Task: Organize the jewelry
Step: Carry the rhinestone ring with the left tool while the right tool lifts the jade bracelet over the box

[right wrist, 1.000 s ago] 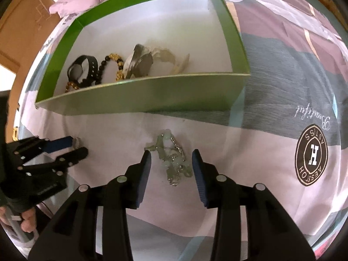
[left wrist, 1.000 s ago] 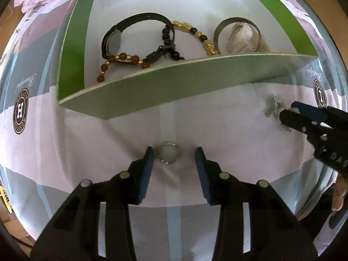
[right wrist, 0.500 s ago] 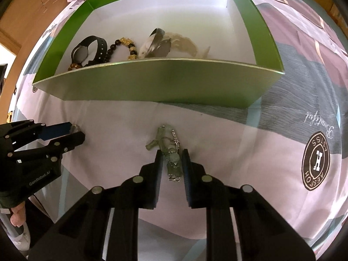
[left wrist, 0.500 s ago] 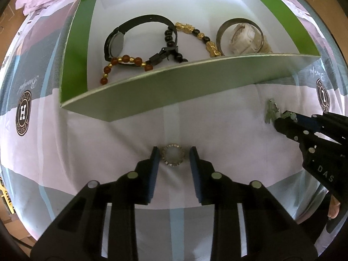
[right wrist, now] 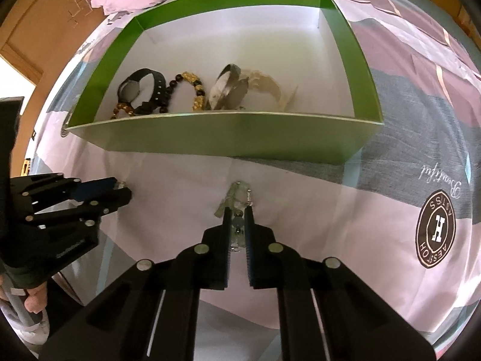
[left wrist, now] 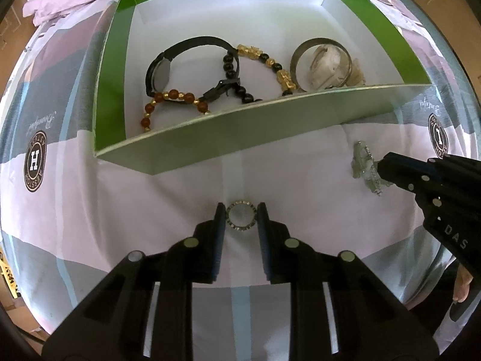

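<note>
right tool (right wrist: 237,215): clamped on pale green bracelet (right wrist: 236,200) | on bedsheet (right wrist: 345,210) | before green box (right wrist: 222,138)

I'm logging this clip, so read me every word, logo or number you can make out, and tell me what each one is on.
"H": centre of the round brown emblem printed on the bedsheet.
"Beautiful": script on the bedsheet beside that emblem, seen upside down.
Emblem ring lettering: too distorted to read with certainty.
"DAS": partial print on the right gripper body, rest cut off.
Print on the left gripper body: too blurred.
Jewelry and green box: no text.
</note>
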